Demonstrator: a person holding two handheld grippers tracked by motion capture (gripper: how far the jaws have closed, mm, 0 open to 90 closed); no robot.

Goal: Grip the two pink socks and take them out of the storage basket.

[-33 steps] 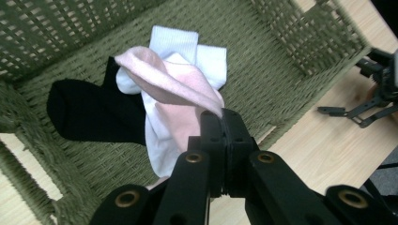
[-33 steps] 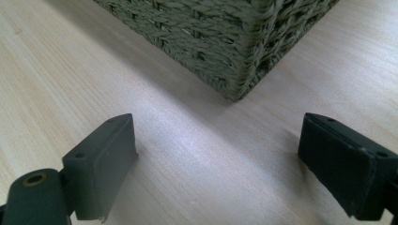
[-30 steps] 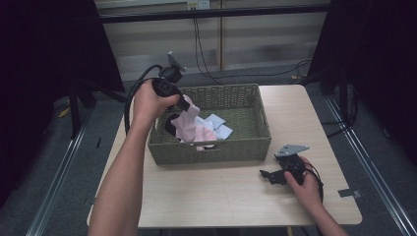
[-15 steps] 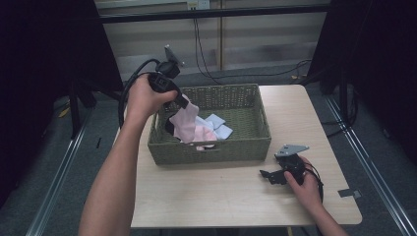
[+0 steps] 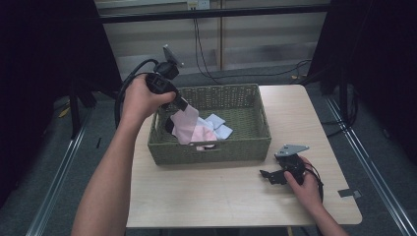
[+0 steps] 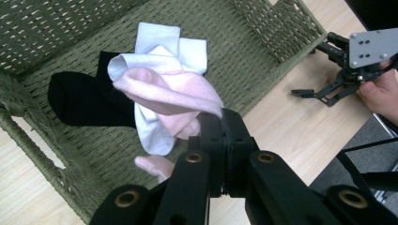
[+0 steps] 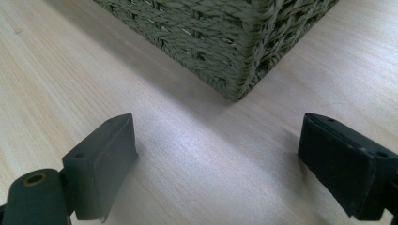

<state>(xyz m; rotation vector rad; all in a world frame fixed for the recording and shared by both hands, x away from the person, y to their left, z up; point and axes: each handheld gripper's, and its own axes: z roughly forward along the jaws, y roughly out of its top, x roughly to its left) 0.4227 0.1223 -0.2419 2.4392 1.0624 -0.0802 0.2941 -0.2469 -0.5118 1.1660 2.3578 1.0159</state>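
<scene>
Two socks, one pink sock (image 6: 176, 96) and one white sock (image 6: 155, 126), are pinched together by the left gripper (image 6: 213, 129) above the basket (image 5: 255, 142). Up close, a black sock (image 6: 87, 101) is seen lying inside. Right gripper (image 7: 216, 159) is rested wide open on the counter (image 5: 206, 191).

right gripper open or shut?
Open. The right gripper rests by the basket with its jaws wide apart and bare table between them.

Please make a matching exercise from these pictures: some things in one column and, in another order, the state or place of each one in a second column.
Things:
1. left gripper
2. right gripper
3. black sock
4. pink sock

States or places:
A. lies flat on the floor of the basket
B. open, low over the table
C. hangs from closed jaws
D. shut on a piece of cloth

Pairs: 1-D, 2-B, 3-A, 4-C
</scene>
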